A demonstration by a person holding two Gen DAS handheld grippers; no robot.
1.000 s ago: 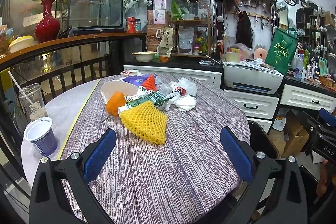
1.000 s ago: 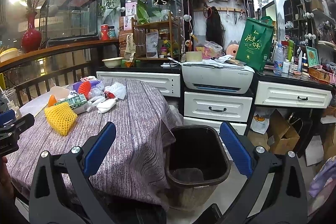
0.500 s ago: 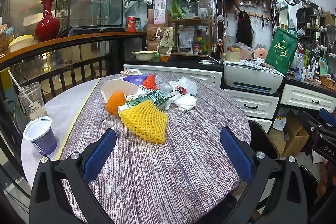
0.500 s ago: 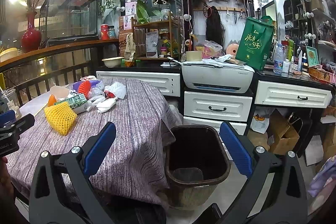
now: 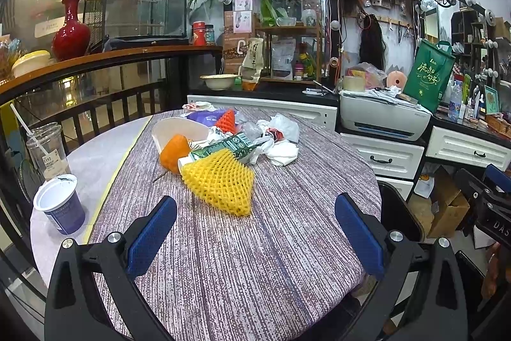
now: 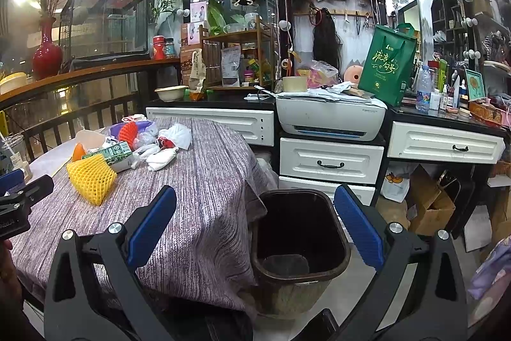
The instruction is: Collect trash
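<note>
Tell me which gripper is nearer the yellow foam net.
Left. The left gripper faces the net just ahead on the table; the right gripper is off beside the bin.

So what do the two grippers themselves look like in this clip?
Both look alike. The left gripper has black angular plastic arms with silver bolts, and each finger ends in a flat, textured blue pad. The right gripper is the same build. In the left view, its side shows white lettering, only partly readable. No cables or sleeves are visible.
</note>
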